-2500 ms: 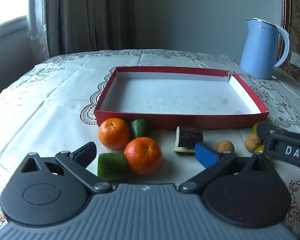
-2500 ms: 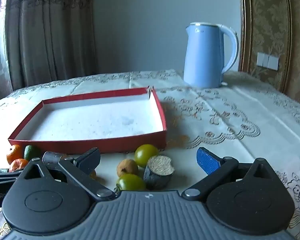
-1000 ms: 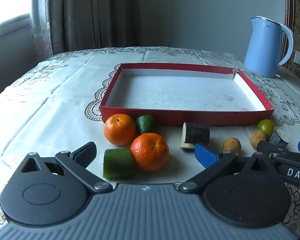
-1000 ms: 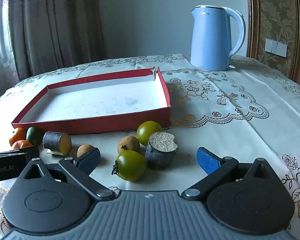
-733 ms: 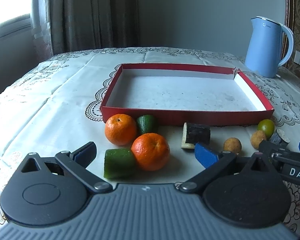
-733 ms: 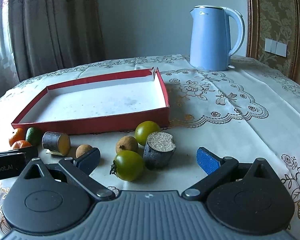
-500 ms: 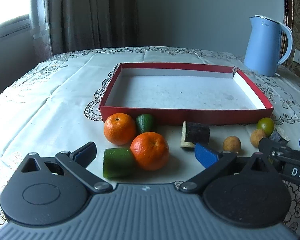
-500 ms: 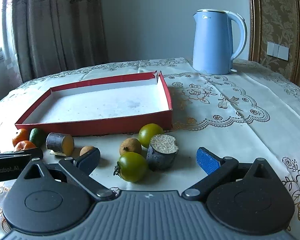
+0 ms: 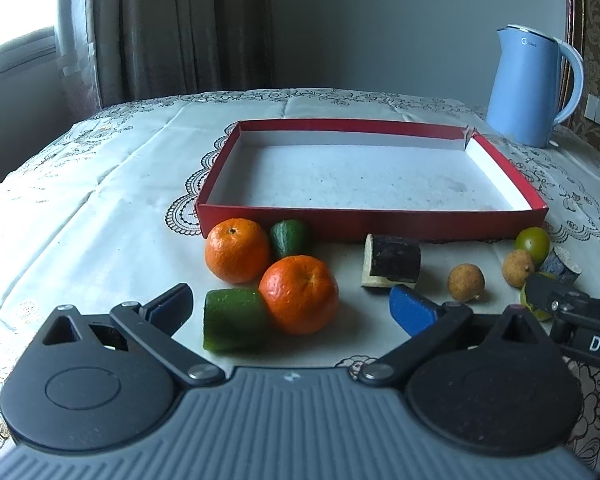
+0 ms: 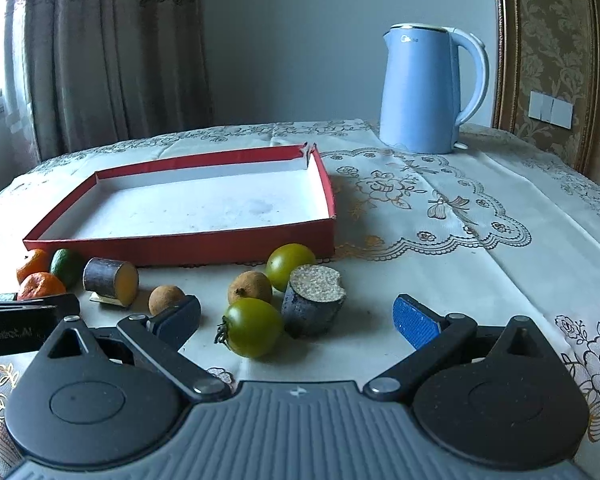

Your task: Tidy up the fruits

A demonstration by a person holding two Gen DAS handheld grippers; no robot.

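An empty red tray [image 9: 420, 224] with a white floor sits mid-table, also in the right wrist view [image 10: 220, 246]. In front of it lie two oranges [image 9: 298, 294] [image 9: 237, 250], a green cut piece [image 9: 234, 319], a small avocado [image 9: 290, 237], a dark cut chunk [image 9: 392, 258] and a longan [image 9: 465, 282]. My left gripper [image 9: 290, 306] is open, its jaws either side of the near orange and green piece. My right gripper [image 10: 296, 318] is open around a green tomato [image 10: 254, 327] and a dark cut stub [image 10: 314, 304]. A second longan [image 10: 250, 287] and a green fruit [image 10: 290, 261] lie behind.
A blue electric kettle [image 10: 430, 90] stands at the back right, also in the left wrist view [image 9: 530, 86]. A lace tablecloth [image 10: 460, 220] covers the table. Curtains and a window are at the left, a padded chair back [image 10: 556, 40] at the right.
Both grippers have drawn back and risen slightly, so the fruits show further ahead between the jaws. No fruit has moved and both grippers stay open.
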